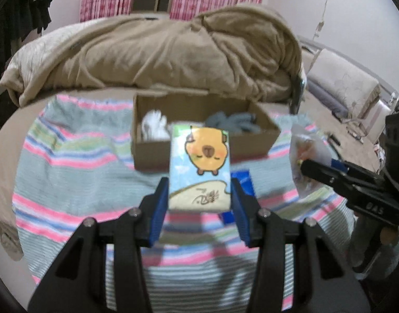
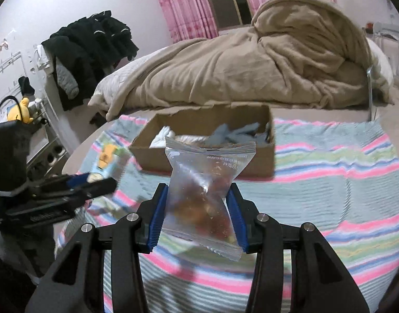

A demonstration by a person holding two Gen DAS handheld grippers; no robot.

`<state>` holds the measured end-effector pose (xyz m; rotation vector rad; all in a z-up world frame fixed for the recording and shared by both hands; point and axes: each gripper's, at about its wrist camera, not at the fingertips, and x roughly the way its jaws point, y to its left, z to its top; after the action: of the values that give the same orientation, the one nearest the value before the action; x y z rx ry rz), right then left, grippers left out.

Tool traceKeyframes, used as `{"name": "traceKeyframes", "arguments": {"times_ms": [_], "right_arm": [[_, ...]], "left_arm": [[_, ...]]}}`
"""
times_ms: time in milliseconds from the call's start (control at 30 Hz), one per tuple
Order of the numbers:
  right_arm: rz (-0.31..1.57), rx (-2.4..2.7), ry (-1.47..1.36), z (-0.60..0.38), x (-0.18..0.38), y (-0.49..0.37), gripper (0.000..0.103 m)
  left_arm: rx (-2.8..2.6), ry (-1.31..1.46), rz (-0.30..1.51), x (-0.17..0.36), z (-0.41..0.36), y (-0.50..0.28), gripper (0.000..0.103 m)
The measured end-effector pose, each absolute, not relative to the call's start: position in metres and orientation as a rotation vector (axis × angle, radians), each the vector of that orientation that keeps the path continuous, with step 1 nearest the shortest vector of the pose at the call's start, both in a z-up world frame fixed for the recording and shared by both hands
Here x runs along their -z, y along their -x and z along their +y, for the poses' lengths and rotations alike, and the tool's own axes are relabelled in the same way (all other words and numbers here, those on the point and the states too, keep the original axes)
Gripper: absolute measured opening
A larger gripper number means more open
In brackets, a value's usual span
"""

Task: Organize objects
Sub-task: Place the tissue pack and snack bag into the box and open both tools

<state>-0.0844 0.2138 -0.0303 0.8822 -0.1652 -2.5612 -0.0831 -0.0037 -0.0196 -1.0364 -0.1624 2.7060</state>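
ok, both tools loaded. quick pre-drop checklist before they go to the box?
1. Left tool clamps the tissue pack on both sides: ok.
2. Right tool pinches the snack bag at its middle: ok.
3. Cardboard box open on top: ok.
4. Free room between the white cloth and grey cloth: cannot tell.
5. Tools apart from each other: ok.
6. Box sits flat on the striped blanket: ok.
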Motion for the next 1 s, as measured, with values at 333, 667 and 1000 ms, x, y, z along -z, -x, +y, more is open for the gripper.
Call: {"name": "traceKeyframes", "arguments": {"times_ms": [333, 667, 1000], "right_arm": [[-0.151, 2.654, -0.707, 0.223, -0.047, 0.117, 0.048], [-0.154, 2.659, -0.629, 0.208, -0.077, 0.149, 0.049], [-0.082, 2.708, -0.73, 0.199, -0.058, 0.182, 0.049]], "left_arm": [[-2.738, 0.93, -0.194, -0.025, -0.016, 0.107, 0.047], [-2.753, 0.852, -0.17, -0.054, -0.023, 0.136, 0.047], [-2.74, 0.878, -0.154, -0.043, -0.019, 0.174, 0.047]]}}
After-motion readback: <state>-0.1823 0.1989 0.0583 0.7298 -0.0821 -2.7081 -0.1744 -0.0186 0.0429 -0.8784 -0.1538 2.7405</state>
